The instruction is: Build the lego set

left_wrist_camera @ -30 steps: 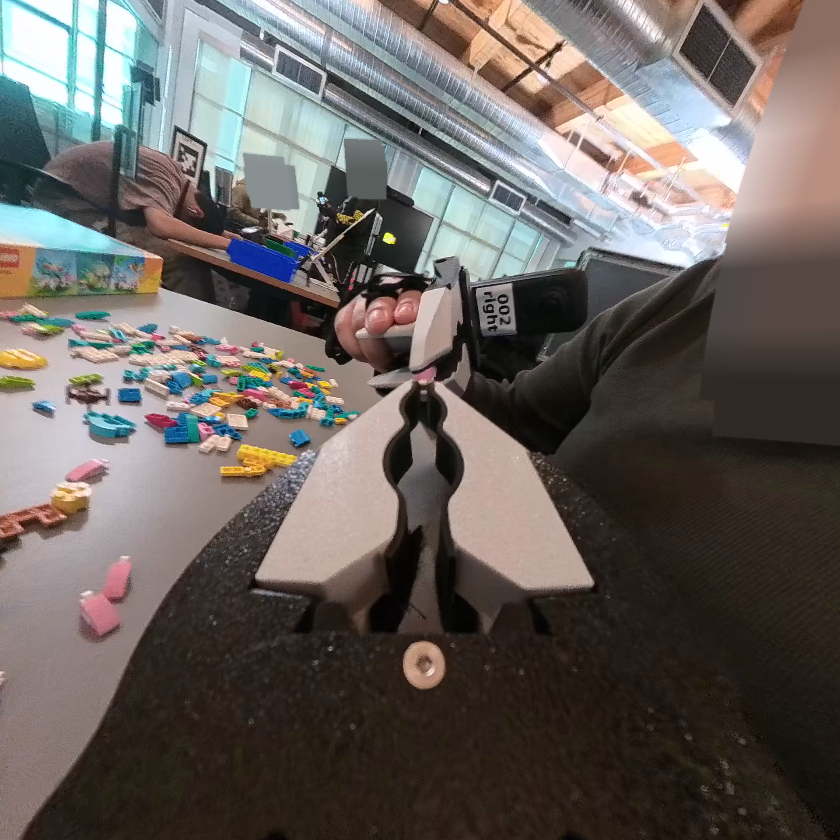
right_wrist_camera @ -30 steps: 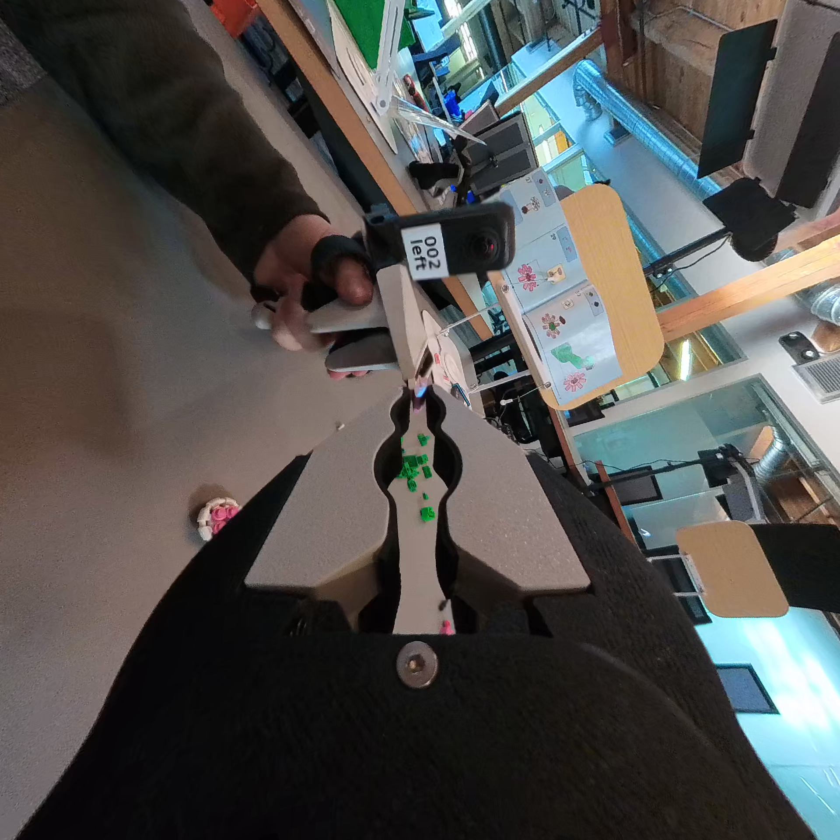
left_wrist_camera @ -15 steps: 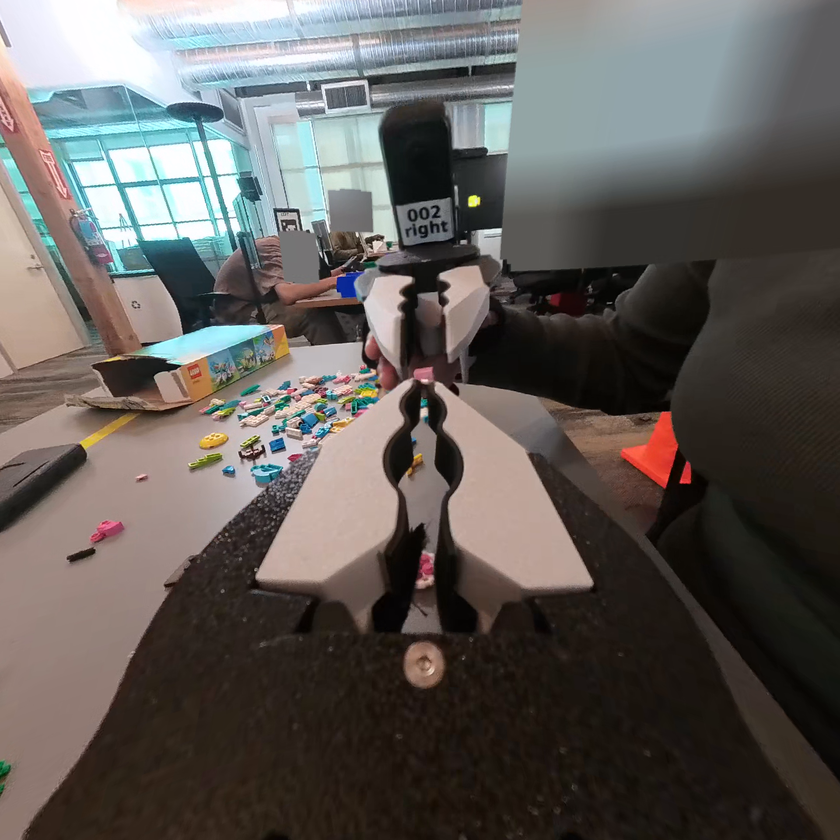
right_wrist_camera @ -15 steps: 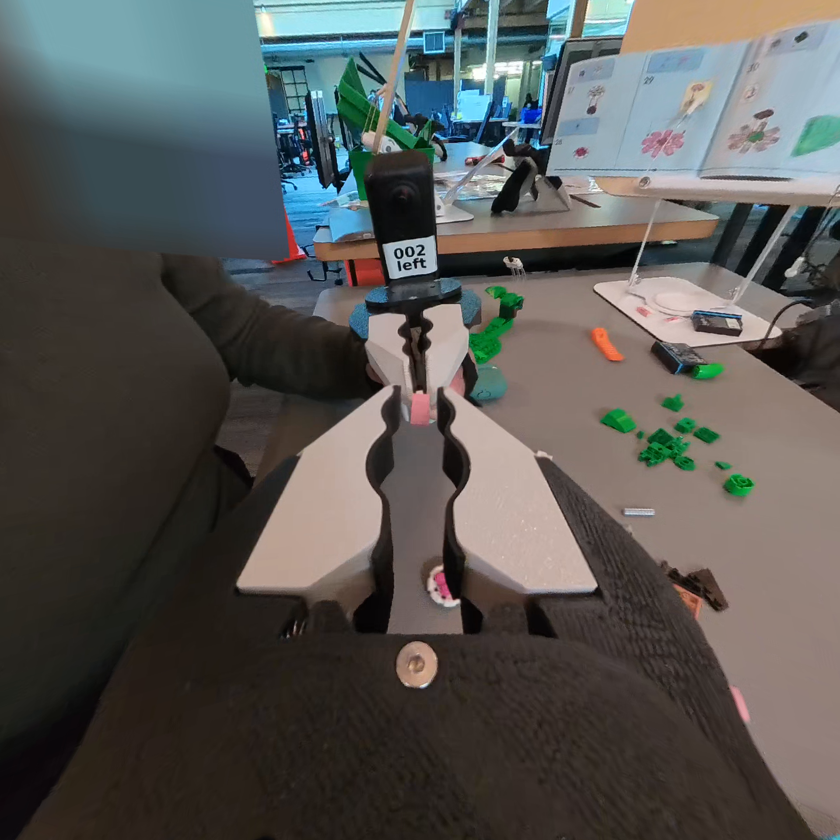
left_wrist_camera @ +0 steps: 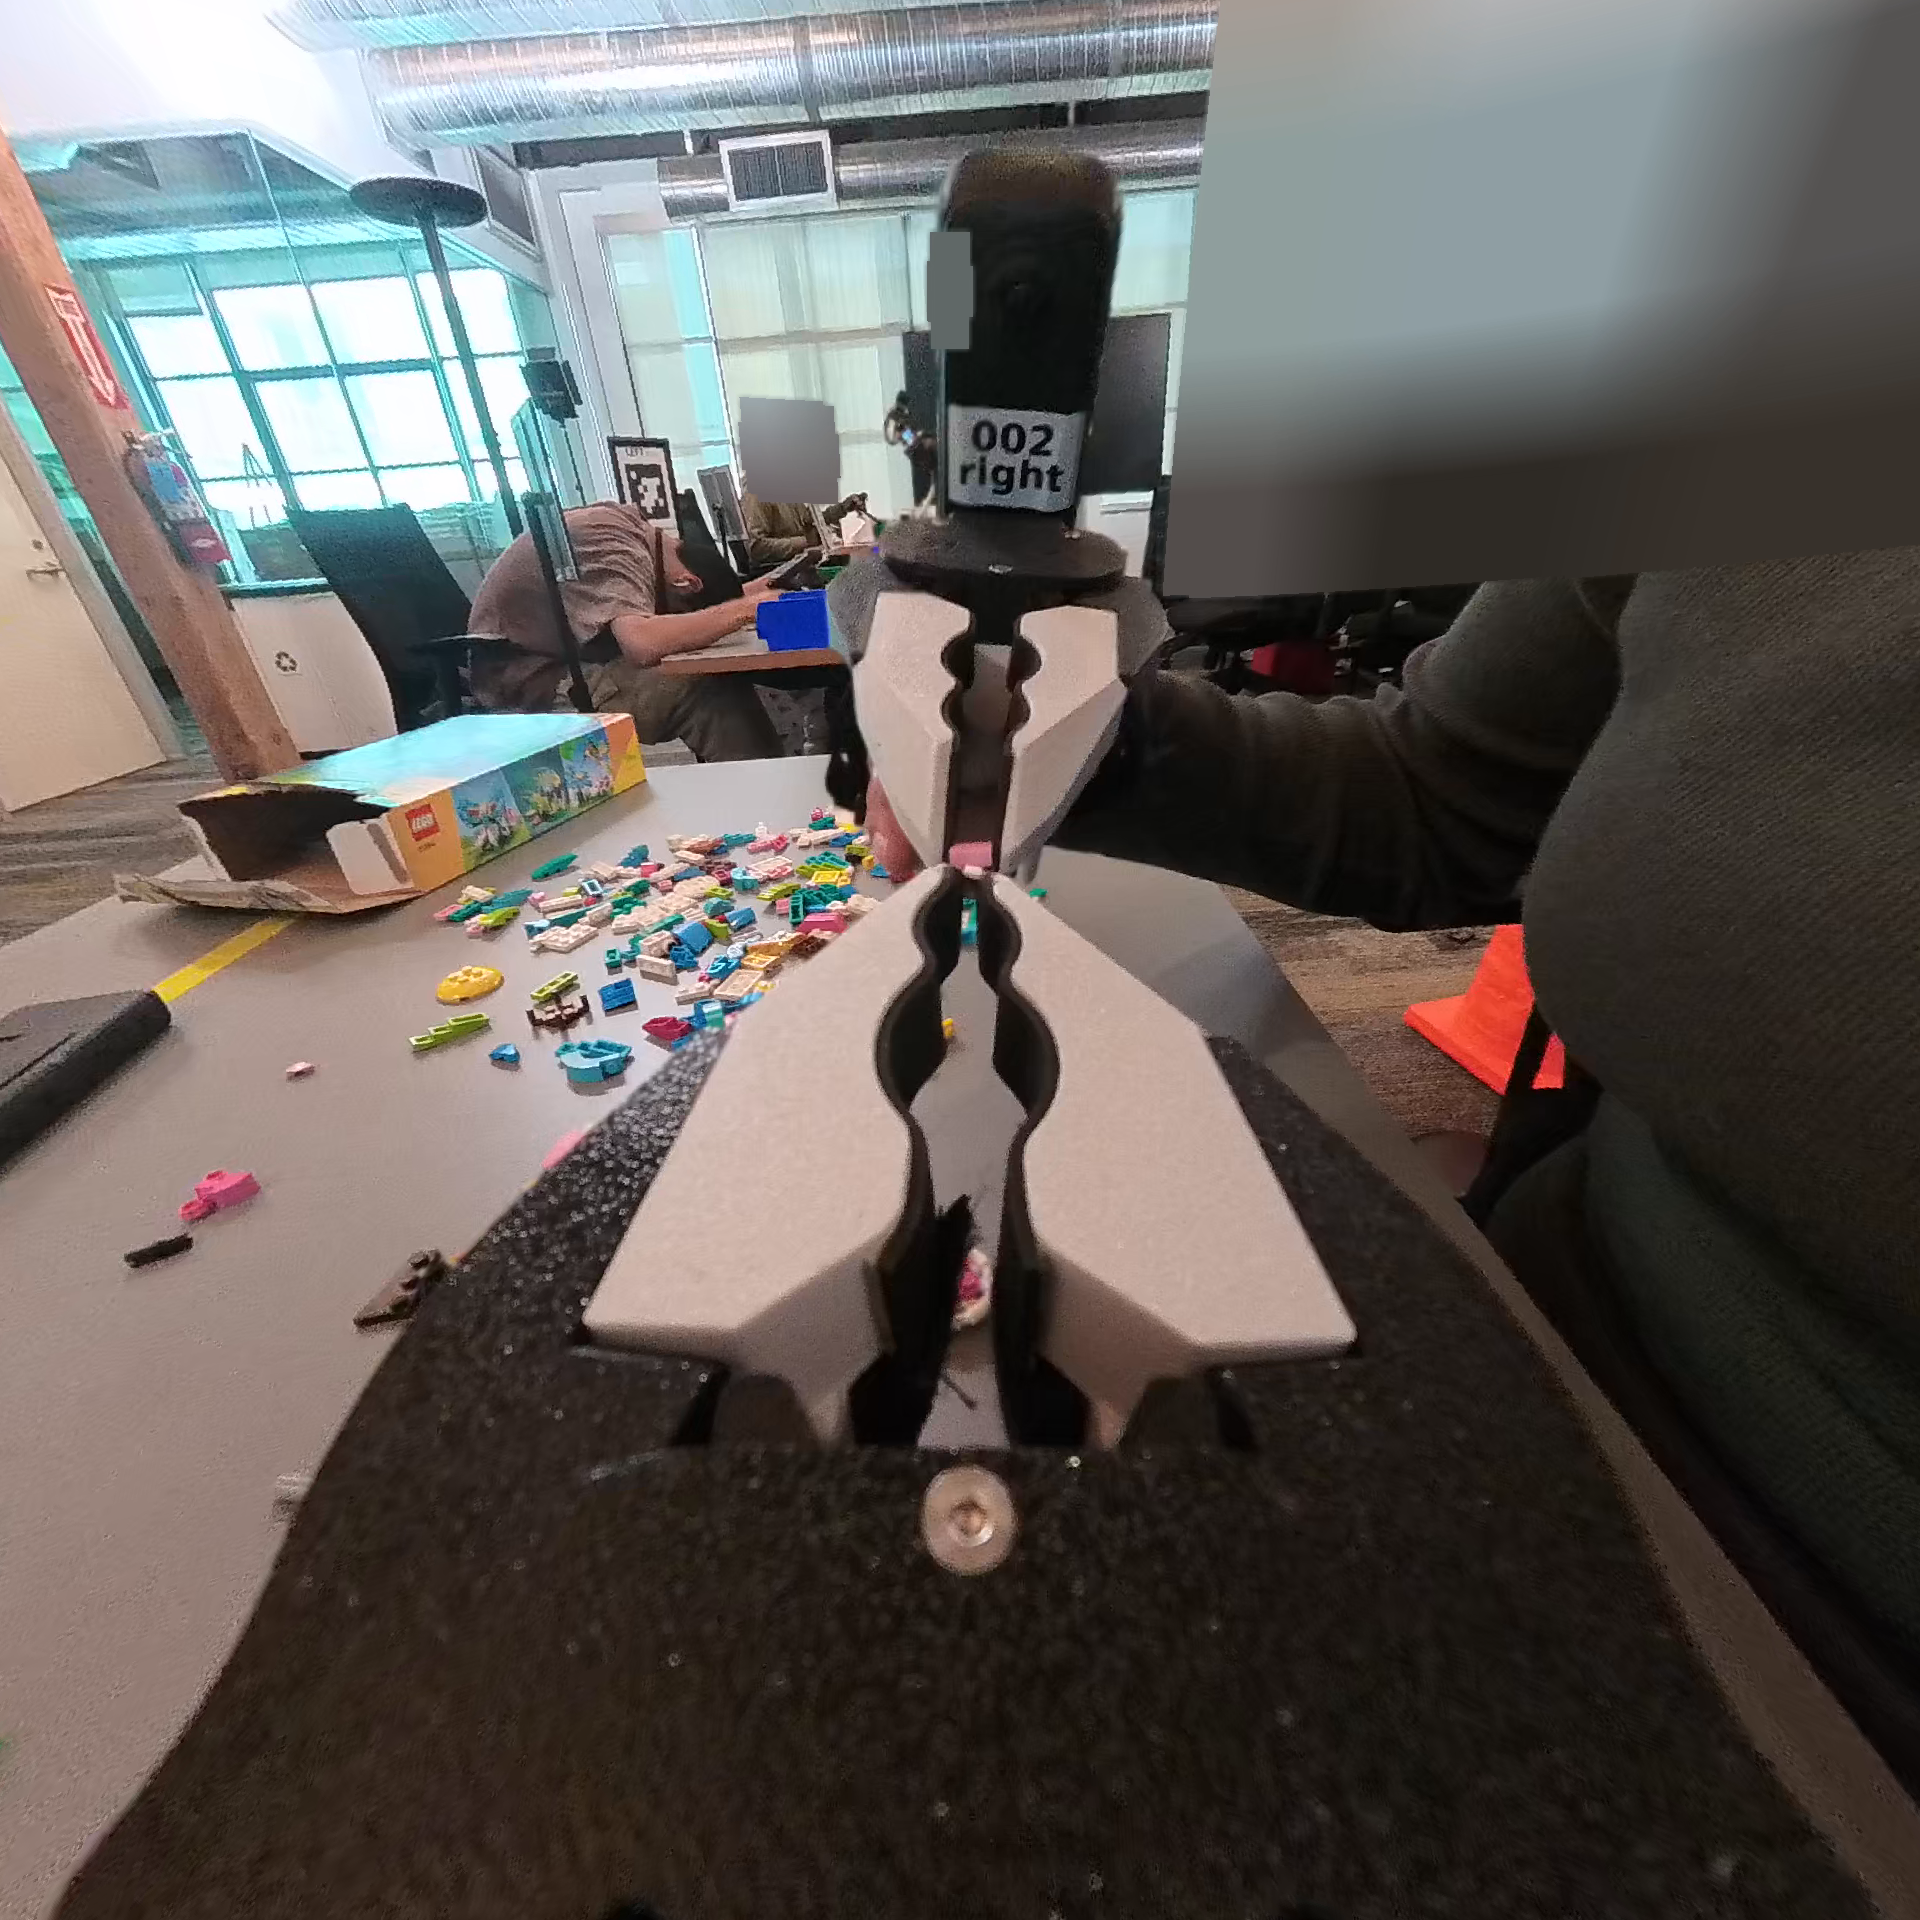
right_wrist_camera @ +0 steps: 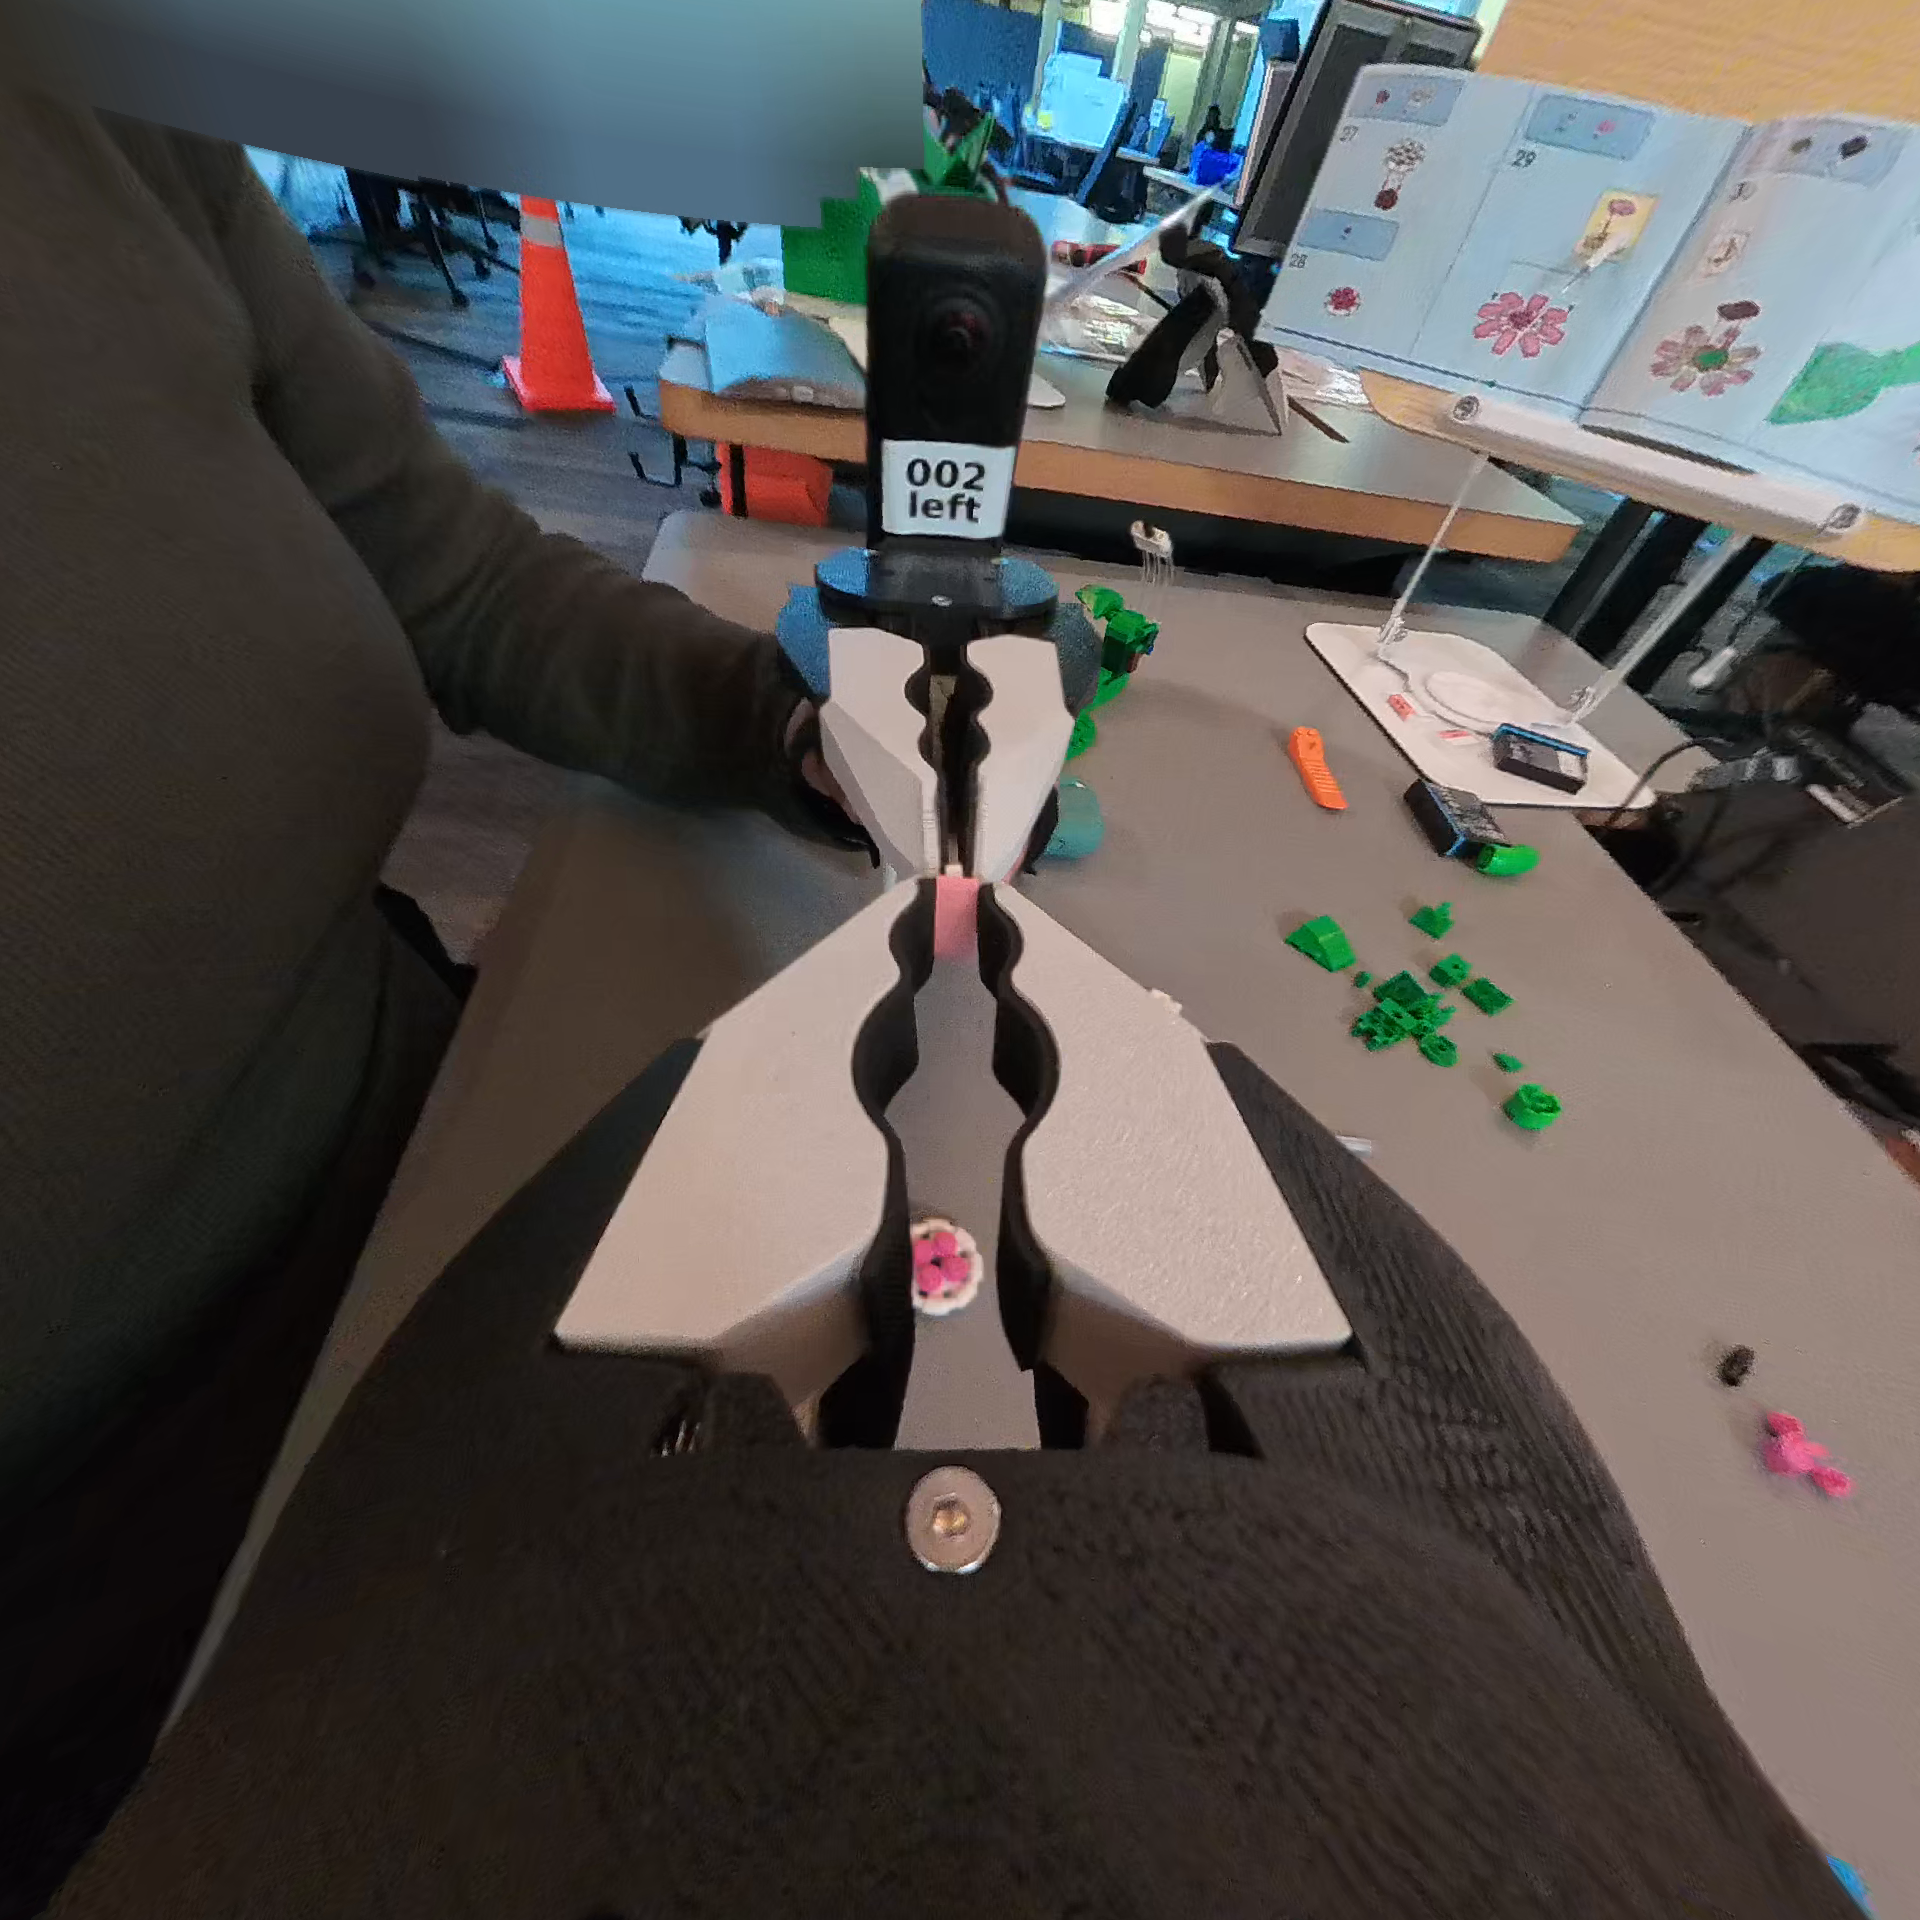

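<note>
A white printed label [left_wrist_camera: 1013, 460] is sitting on the facing black camera [left_wrist_camera: 1029, 301]. A twin label [right_wrist_camera: 943, 490] is showing opposite. A brand logo is marking the torn box [left_wrist_camera: 436, 800] — page numbers are dotting the instruction booklet [right_wrist_camera: 1558, 260].

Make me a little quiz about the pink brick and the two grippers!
1. True or false: the pink brick lies flat on the table.
2. Which pile sits on the same side as the box? A) green pieces B) mixed-colour pieces
3. Fill in: the right gripper and the left gripper meet tip to ____.

Key:
1. False. The brick is held in the air between the gripper tips.
2. B. The mixed-colour pieces lie by the box; the green pieces lie below the booklet.
3. tip
</note>
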Tool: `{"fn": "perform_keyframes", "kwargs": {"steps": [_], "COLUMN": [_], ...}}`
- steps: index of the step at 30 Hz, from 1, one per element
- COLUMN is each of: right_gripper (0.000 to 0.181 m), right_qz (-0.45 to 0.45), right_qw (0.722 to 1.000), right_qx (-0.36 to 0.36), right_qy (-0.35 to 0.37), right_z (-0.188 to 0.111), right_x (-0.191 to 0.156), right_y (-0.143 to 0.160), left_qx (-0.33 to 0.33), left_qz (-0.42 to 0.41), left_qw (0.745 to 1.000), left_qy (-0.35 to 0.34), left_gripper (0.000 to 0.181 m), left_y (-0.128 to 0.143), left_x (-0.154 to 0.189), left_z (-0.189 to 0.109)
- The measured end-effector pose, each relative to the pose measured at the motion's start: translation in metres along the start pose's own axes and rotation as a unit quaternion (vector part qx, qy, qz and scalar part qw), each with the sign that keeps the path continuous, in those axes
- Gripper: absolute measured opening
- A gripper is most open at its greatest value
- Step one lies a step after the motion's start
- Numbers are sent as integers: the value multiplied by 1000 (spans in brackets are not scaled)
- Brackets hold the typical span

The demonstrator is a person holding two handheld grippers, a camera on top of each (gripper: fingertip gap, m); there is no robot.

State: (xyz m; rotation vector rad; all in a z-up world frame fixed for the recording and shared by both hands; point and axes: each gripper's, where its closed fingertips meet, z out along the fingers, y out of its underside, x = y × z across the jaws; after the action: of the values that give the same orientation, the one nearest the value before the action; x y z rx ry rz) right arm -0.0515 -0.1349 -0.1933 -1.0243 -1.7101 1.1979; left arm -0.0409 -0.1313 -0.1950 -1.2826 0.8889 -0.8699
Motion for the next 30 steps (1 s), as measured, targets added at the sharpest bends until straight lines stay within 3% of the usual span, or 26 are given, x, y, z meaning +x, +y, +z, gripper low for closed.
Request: {"fn": "perform_keyframes", "kwargs": {"steps": [5, 10, 12, 15, 18, 27, 30], "right_gripper": [7, 8, 30, 45, 39, 25, 26], "right_qz": [-49, -39, -51, -142, -228, -158, -142], "right_qw": [998, 998, 997, 985, 962, 981, 981], "right_qx": [-30, -33, -27, -37, -78, -63, -76], "right_qy": [16, 30, 50, 93, 129, 95, 105], "right_z": [0, 0, -1, -1, 4, 5, 3], "right_x": [-1, 4, 9, 14, 16, 14, 22], "right_y": [4, 5, 3, 1, 7, 13, 22], "left_qx": [-7, -11, -9, -1, 11, 3, -25], "left_qz": [-9, -28, -52, -101, -152, -155, -138], "left_qw": [1000, 1000, 999, 995, 988, 988, 989], "left_qy": [3, 2, -3, -10, -8, -8, -39], "left_gripper": [0, 0, 0, 0, 0, 0, 0], "left_y": [4, 6, 7, 7, 7, 9, 18], "left_x": [0, -3, -7, -14, -20, -21, -31], "left_z": [1, 2, 1, 0, -2, -3, -6]}}
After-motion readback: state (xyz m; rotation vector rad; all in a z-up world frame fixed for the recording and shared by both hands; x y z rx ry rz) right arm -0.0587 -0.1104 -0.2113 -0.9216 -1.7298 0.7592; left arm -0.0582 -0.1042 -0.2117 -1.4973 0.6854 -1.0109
